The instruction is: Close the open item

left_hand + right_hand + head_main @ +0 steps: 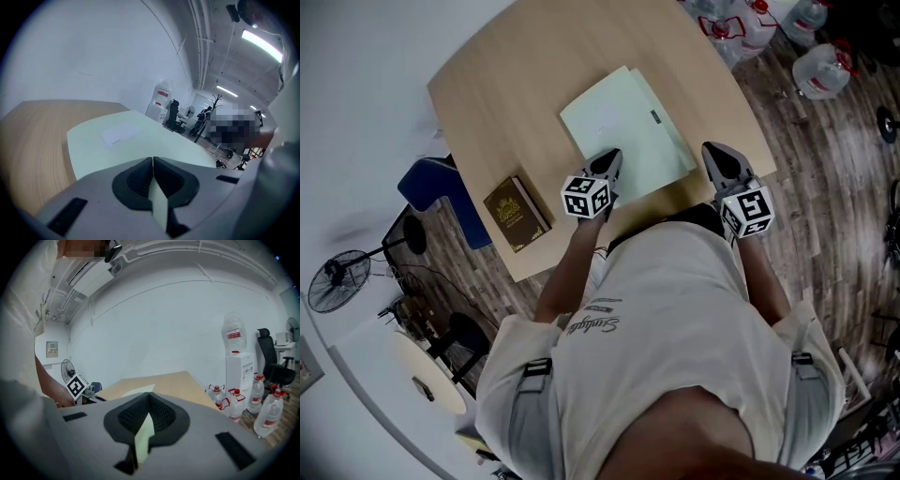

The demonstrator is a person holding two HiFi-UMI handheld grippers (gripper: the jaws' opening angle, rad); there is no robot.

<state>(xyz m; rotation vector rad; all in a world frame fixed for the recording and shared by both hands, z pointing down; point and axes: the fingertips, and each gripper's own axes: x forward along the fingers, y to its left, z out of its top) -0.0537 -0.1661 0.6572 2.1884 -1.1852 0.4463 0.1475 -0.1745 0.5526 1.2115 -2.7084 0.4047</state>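
Head view alone shows the brown book; left tongs and right tongs both closed.

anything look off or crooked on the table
Only the pale green folder: its top cover sits skewed, so a lower layer peeks out along its right edge. The brown book lies flat and closed.

An office: a pale wood table on wood-look flooring, a water dispenser with spare water bottles, a swivel chair, a standing fan, ceiling strip lights, and a wall air conditioner.
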